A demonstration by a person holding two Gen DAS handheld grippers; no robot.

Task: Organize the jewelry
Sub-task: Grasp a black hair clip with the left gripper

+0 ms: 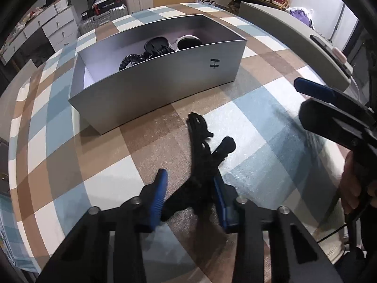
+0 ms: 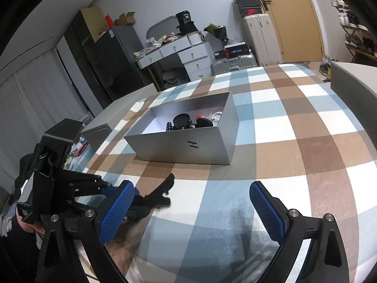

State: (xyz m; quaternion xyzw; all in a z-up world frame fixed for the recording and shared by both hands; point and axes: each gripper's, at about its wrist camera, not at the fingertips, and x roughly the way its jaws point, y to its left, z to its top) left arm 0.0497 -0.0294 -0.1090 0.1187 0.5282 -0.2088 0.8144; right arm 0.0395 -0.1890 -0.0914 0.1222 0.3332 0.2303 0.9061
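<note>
Left claw (image 1: 190,188) stands spread around a black clip (image 1: 200,146) lying on the desk (image 1: 247,122), just in front of the box (image 1: 146,87); neither pad visibly presses it yet. Right claw (image 2: 190,202) hangs spread wide and holds nothing. The clip is an irregular tangle of prongs, so closing on one thin arm could let it twist, slip out, or snag the cloth. Carried loosely, it might strike the box's near wall and drop outside.
</note>
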